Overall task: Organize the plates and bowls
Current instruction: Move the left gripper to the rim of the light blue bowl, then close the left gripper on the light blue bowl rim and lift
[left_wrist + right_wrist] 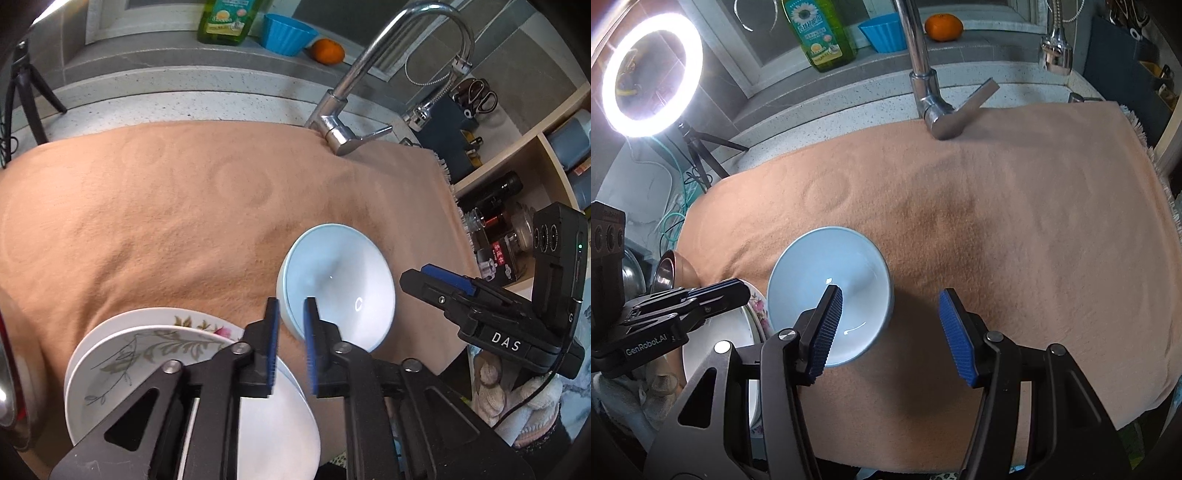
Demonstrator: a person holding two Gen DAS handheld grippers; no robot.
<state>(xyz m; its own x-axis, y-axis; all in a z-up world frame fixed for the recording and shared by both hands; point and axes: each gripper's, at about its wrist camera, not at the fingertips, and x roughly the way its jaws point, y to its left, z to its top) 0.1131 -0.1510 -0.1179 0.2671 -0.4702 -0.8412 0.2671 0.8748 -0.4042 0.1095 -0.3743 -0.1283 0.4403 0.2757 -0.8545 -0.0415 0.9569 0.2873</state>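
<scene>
Two plates (155, 354) sit stacked at lower left of the left wrist view, the leaf-pattern one on top of the flower-rimmed one; that part looks done, as far as I can judge. The pale blue bowl (340, 284) stands alone on the tan towel (147, 221) that covers the worktop, just right of the plate stack, upright, empty. In the right wrist view the same bowl (831, 291) is at lower centre-left, with the plates (727, 332) at its left edge, close to it; touching or not, I cannot tell. My left gripper (291, 325) hovers over the gap between stack and bowl, jaws nearly together with only a narrow slot between the blue pads, nothing in them. The bowl's near rim shows through that slot but I read it as behind, not pinched. My right gripper (890, 328) is spread wide, left pad over the bowl's inside, right pad over bare towel beyond the rim, holding nothing. It seems lined up to straddle the bowl wall, though contact cannot be made out. Rest of the towel carries only round dents in the nap. A metal bowl (670, 273) leans off the towel at far left in the right view; whether it belongs to the job is unclear. Remaining, by my estimate: the blue bowl has to go to its place, perhaps onto the plates.
</scene>
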